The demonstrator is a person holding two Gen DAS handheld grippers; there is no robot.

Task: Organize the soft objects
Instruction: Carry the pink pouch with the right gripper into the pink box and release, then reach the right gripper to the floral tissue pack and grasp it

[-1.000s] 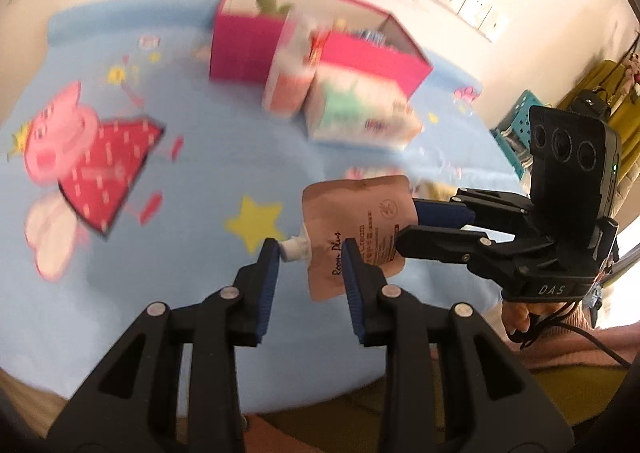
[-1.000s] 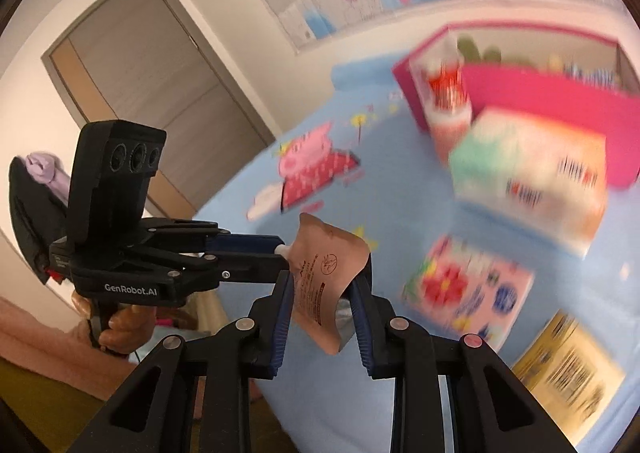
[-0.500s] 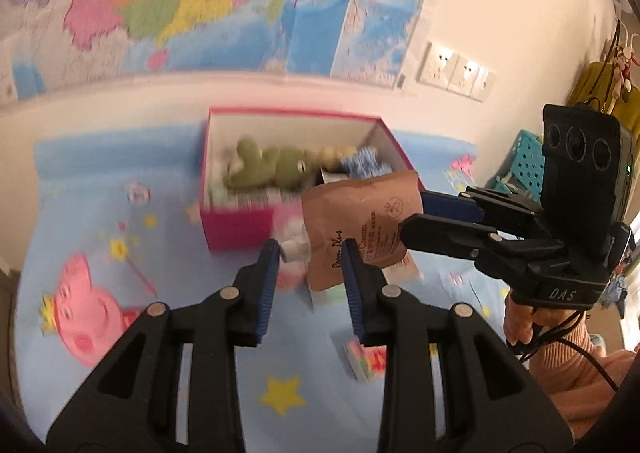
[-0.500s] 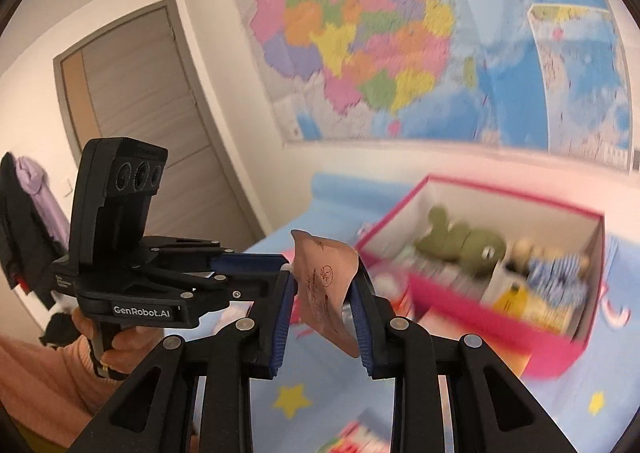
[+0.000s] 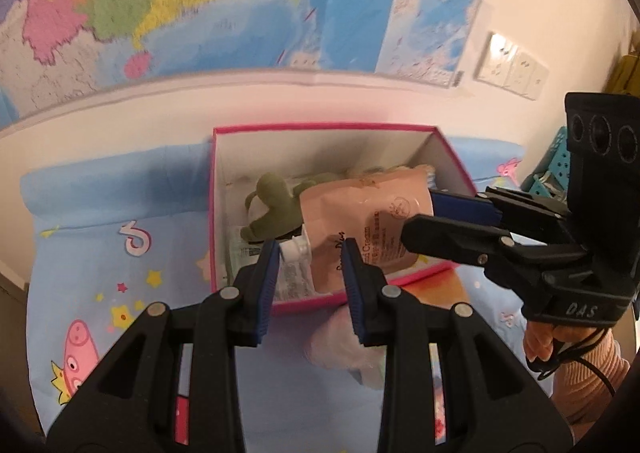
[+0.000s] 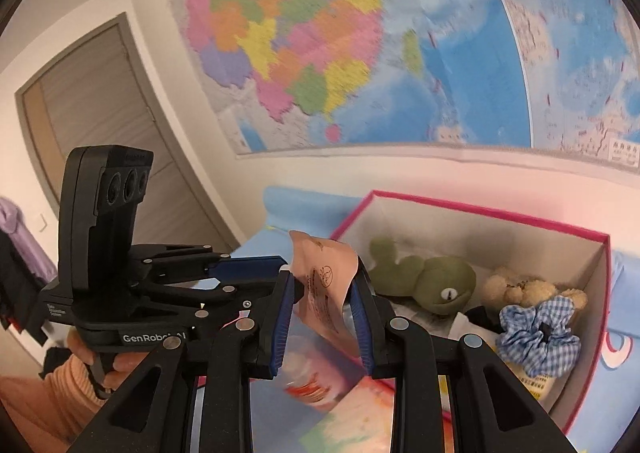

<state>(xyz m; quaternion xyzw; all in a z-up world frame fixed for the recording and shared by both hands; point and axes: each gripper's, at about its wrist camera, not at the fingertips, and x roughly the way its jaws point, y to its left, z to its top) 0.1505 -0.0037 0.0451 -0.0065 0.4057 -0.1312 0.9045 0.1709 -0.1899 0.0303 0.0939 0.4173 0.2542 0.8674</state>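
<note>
A pink soft pouch (image 5: 360,213) with a white cap (image 5: 295,249) hangs in the air over the pink box (image 5: 320,128). My left gripper (image 5: 310,253) is shut on its cap end. My right gripper (image 6: 322,289) is shut on the pouch's (image 6: 324,285) other end; it shows in the left wrist view (image 5: 452,221) coming in from the right. The box (image 6: 480,211) holds a green frog plush (image 6: 432,281), a small teddy bear (image 6: 524,289) and a blue checked scrunchie (image 6: 540,337).
The box stands on a blue cartoon-print cloth (image 5: 100,237) against a wall with a map (image 6: 360,33). A pale packet (image 5: 344,353) and other packs lie in front of the box. A grey door (image 6: 92,101) is at the left.
Both grippers have carried the pouch up and forward from over the cloth to over the open box. The views have tilted up toward the wall map.
</note>
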